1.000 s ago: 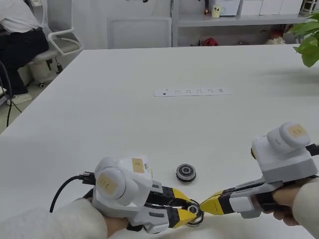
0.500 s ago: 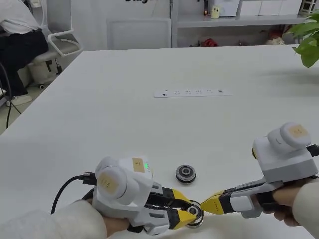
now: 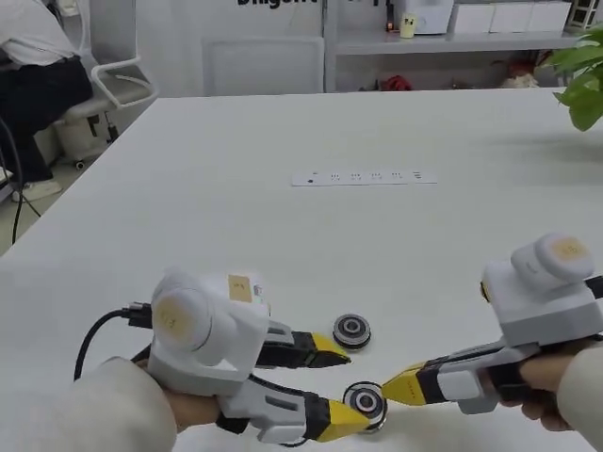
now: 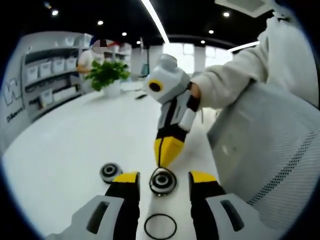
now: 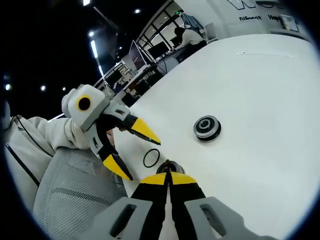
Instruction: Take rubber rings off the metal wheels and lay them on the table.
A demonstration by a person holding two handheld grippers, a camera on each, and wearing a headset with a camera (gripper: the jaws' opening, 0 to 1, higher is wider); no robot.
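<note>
Now that our left tool [image 3: 350,386] has sprung open off the near wheel [image 3: 366,402], its rubber ring [image 4: 160,226] lies free on the worktop [image 3: 283,235] beneath the jaws; our right tool [image 3: 388,390] stays clenched, tips against that wheel, so the second wheel [image 3: 351,329] likely comes next

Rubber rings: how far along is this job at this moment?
Done: one rubber ring lies loose on the table, between the open left tongs. In hand: the right tongs are shut, tips against the near wheel, apparently steadying it. Left: the far wheel stands apart, untouched, its rim dark, so its ring seems still on. Whether the near wheel carries another ring is unclear.
</note>
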